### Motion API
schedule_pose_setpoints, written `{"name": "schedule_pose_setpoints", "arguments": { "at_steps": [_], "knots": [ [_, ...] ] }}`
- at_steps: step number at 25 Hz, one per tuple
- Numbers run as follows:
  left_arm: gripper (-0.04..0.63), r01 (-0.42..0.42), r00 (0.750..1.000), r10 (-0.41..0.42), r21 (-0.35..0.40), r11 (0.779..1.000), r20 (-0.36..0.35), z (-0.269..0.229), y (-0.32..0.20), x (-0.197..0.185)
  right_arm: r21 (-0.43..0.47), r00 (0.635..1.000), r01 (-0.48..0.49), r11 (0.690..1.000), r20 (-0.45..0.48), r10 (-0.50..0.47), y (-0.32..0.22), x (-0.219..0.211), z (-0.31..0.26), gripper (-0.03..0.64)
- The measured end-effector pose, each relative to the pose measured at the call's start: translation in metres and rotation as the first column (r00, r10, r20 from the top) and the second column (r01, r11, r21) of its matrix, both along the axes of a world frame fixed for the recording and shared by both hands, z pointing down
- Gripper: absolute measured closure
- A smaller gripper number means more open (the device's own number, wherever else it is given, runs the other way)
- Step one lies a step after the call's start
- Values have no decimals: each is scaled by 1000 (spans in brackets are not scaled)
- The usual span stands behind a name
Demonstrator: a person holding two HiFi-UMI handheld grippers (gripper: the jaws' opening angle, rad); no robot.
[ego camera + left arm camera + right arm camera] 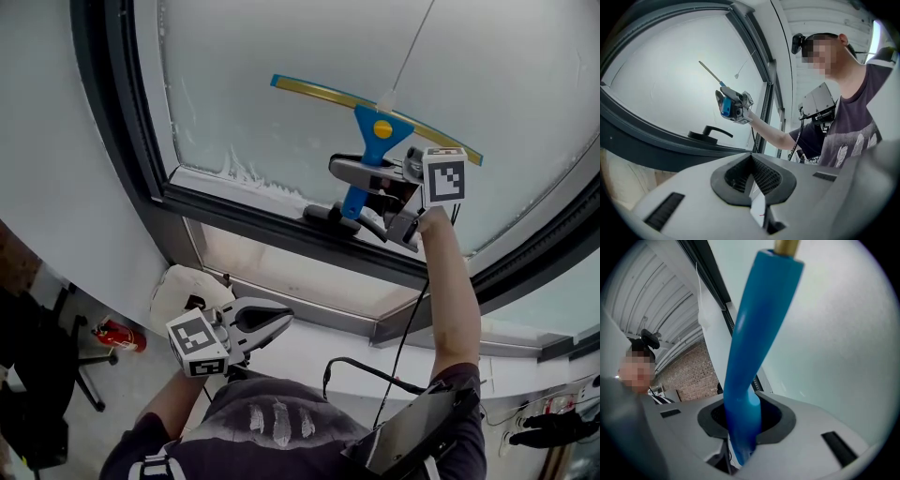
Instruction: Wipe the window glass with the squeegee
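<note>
The right gripper (367, 184) holds the squeegee (379, 132) low on the window glass (281, 66), with white foam (246, 174) still to wipe, I think, while the left gripper (277, 320) has its fingers closed and empty.

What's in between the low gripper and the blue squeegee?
The dark window frame and its black handle lie between the left gripper and the squeegee; the left gripper view shows it best.

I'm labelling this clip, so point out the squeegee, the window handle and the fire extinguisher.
Squeegee (377, 142), head view, on its blue yoke.
Window handle (716, 130), left gripper view, on the black lever.
Fire extinguisher (120, 336), head view, on its red body.
</note>
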State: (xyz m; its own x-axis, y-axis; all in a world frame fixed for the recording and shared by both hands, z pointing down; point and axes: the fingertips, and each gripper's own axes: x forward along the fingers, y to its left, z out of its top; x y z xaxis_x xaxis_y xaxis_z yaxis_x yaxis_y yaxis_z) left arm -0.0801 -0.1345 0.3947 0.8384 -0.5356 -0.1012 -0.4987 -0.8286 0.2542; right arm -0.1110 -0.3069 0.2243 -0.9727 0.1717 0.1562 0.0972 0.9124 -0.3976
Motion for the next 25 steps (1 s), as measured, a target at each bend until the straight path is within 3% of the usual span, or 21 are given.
{"name": "schedule_pose_setpoints", "arguments": {
  "at_steps": [5,25],
  "knots": [
    [589,-5,1000,6,-56,998,20,15,8,6,-31,1000,-5,1000,10,6,3,0,5,529],
    [589,-81,996,77,-96,992,-46,46,37,-34,-127,999,-36,991,-32,32,18,3,47,529]
  ]
}}
